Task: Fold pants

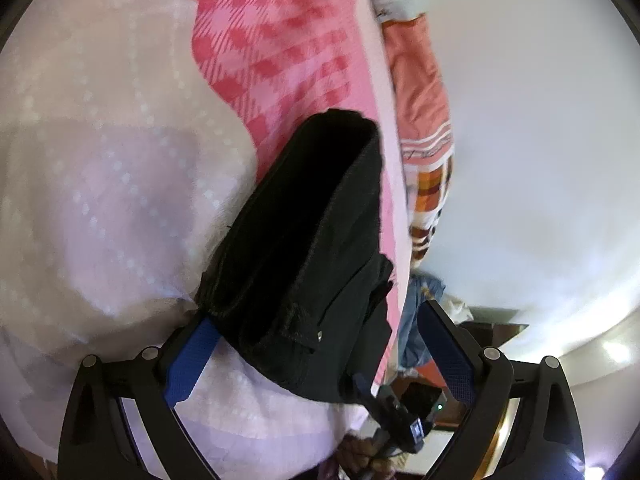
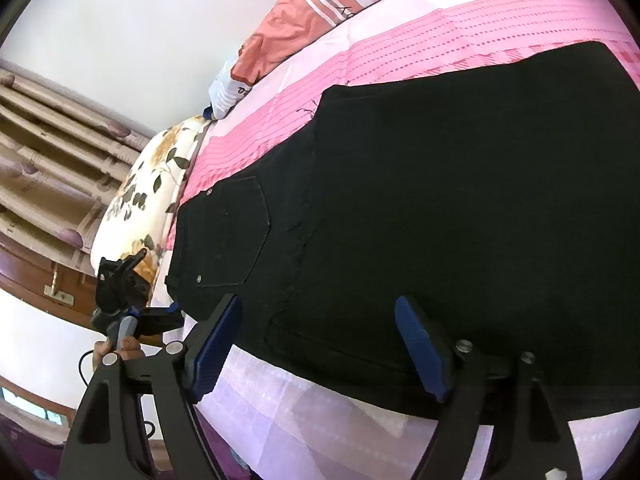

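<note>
Black pants lie flat on the pink bedspread, back pocket up, waist end nearest my right gripper. My right gripper is open, its blue pads just above the pants' near edge, touching nothing. In the left wrist view the pants run away from me along the bed. My left gripper is open, its fingers spread on either side of the waist end, not closed on the cloth. The left gripper also shows in the right wrist view, at the pants' left corner.
A floral pillow lies at the bed's left end. An orange and patchwork quilt is bunched along the far edge by the white wall. A pale lilac sheet covers the near side. A brown curtain hangs at left.
</note>
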### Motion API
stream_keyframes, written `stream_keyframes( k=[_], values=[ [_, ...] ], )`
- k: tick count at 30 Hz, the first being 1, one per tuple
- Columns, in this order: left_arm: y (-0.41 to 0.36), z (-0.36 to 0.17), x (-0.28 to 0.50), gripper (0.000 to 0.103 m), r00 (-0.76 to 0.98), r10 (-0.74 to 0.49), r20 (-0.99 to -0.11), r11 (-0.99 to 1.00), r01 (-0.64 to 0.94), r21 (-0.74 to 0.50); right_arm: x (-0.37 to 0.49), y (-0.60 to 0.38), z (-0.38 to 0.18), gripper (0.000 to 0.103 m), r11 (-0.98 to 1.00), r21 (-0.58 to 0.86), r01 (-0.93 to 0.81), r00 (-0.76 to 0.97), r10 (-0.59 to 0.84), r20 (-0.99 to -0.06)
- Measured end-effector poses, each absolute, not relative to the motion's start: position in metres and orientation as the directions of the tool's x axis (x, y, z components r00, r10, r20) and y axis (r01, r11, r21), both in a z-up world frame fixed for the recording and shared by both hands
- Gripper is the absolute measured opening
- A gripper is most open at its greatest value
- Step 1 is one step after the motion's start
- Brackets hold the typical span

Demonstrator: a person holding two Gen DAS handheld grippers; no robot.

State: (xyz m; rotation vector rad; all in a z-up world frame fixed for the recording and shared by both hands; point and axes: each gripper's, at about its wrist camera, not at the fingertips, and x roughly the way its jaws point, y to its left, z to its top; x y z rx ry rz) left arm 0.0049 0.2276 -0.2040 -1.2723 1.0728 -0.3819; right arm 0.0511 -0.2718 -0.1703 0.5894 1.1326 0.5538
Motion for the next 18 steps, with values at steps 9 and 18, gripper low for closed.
stream_keyframes(
  k=[9,18],
  values=[
    [0.203,-0.165,0.008,0.096,0.502,-0.71,-0.494,0.504,-0.128,-0.854,0.053,-0.271,-0.172,0.083,0.709,0.694,-0.125,0.325,0.69,-0.647],
    [0.206,-0.191,0.016,0.096,0.49,-0.724,-0.486,0.458,-0.186,-0.869,0.051,-0.271,-0.172,0.085,0.703,0.699,-0.131,0.325,0.696,-0.64]
  ],
)
